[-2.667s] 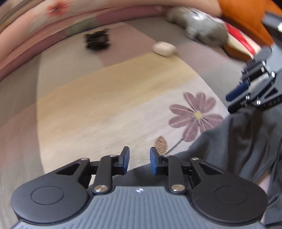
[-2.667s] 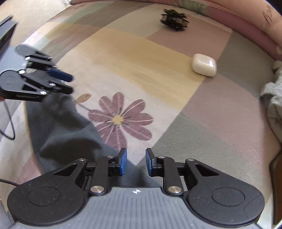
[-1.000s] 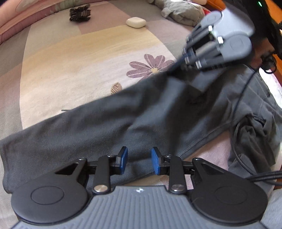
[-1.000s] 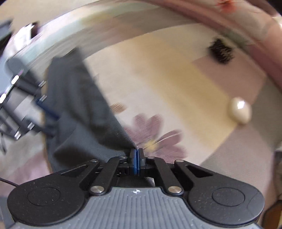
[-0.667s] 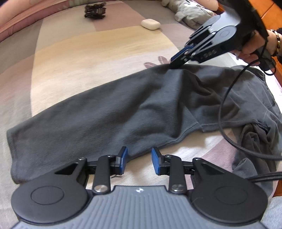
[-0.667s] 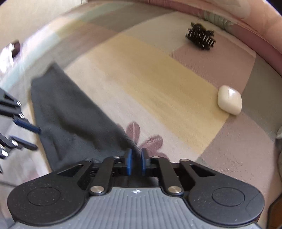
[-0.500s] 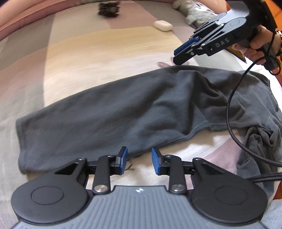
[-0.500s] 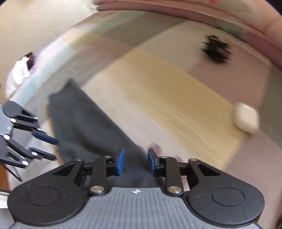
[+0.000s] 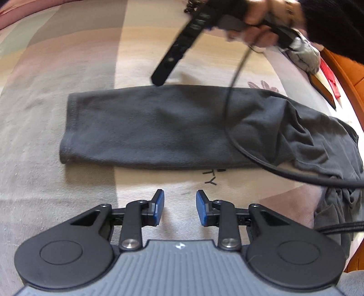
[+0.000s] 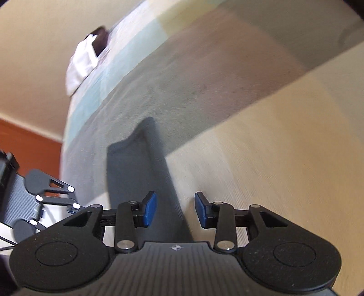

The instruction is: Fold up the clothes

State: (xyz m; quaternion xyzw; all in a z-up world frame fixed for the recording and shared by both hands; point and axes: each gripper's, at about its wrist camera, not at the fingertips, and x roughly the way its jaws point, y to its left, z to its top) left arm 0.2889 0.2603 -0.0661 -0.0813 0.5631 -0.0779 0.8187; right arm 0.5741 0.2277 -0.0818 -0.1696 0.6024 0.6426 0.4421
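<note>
1. A dark grey garment [image 9: 173, 129], trousers by the look of one long leg, lies on a patchwork bedspread [image 9: 68, 57]; in the left wrist view the leg runs flat from its hem at 9 o'clock to a bunched, rumpled mass at 3 o'clock
2. The left gripper [image 9: 179, 208] hovers just short of the leg's near edge, at 6 o'clock of it, jaws spread wide and holding nothing
3. The right gripper [image 10: 174, 209] hangs over the leg's far edge, at about 12 o'clock of it in the left view, jaws likewise parted and empty; a hand [image 9: 261, 20] holds it and its cable [image 9: 238, 136] drapes across the cloth
4. Judged step: the leg is laid out smooth while the waist end is not, so this looks like arranging between grasps rather than a finished fold
5. The next move calls for a pinch on cloth, likely at the hem or the crumpled end, and the cable needs to stay clear of the fold
</note>
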